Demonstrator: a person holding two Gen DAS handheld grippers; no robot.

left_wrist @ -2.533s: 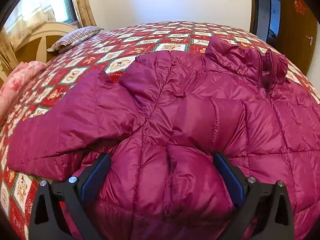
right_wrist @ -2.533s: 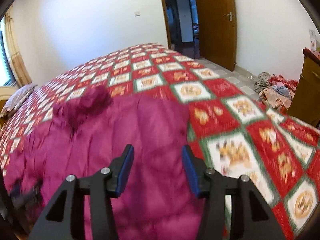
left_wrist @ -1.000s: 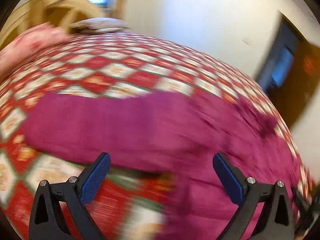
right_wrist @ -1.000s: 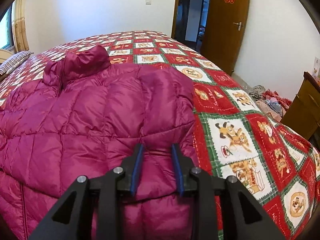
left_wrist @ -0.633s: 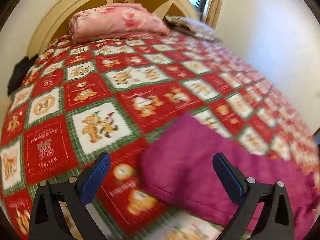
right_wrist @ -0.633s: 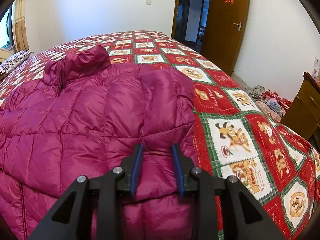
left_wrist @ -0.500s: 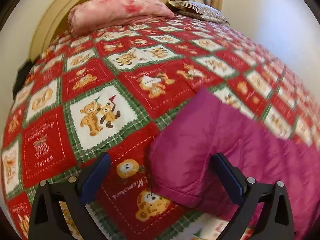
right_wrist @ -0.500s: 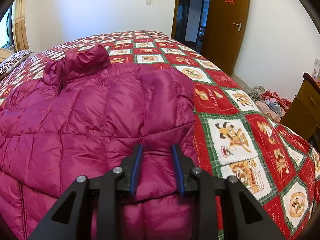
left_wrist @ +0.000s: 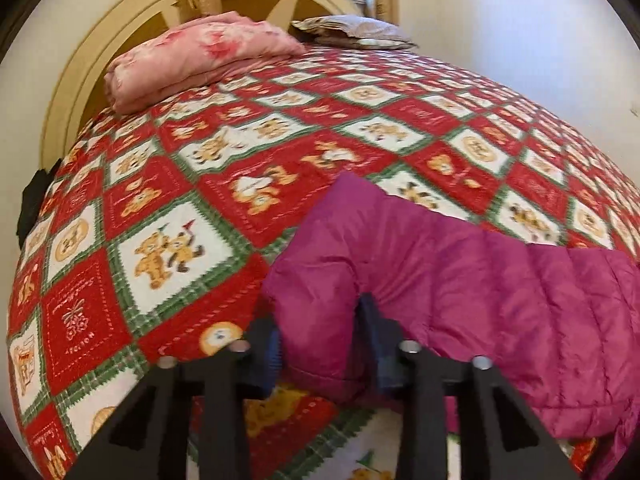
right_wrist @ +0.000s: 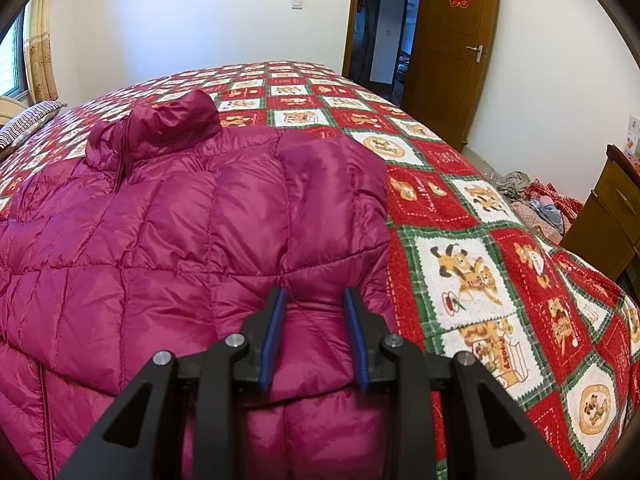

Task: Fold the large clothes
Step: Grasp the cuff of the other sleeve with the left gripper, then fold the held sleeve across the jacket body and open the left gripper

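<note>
A: Left wrist view first; what is the left gripper (left_wrist: 320, 332) doing?

B: Its jaws are closing on the cuff end of the magenta down jacket's sleeve (left_wrist: 320, 300); the puffy fabric bulges between the 2 pads, and the sleeve runs off to the right across the teddy-bear quilt (left_wrist: 176, 248); a folded pink blanket (left_wrist: 196, 56) and a striped pillow (left_wrist: 356, 32) lie well apart by the headboard.

A: How should this grab go?

B: I would let the pads bite through both layers of the cuff before lifting, since slick padded fabric can squirt out; then carry the sleeve across the body in 1 flat sweep, I think.

A: And the right wrist view?

B: The right gripper (right_wrist: 314, 340) has its jaws narrow, pinching a ridge of the down jacket (right_wrist: 180, 220) near its right edge; the jacket body spreads ahead and to the left, collar (right_wrist: 156, 128) farthest away; bare quilt lies just beside the grip on the right.

A: Its job?

B: Anchoring, likely; it should hold steady so the body does not drag.
</note>
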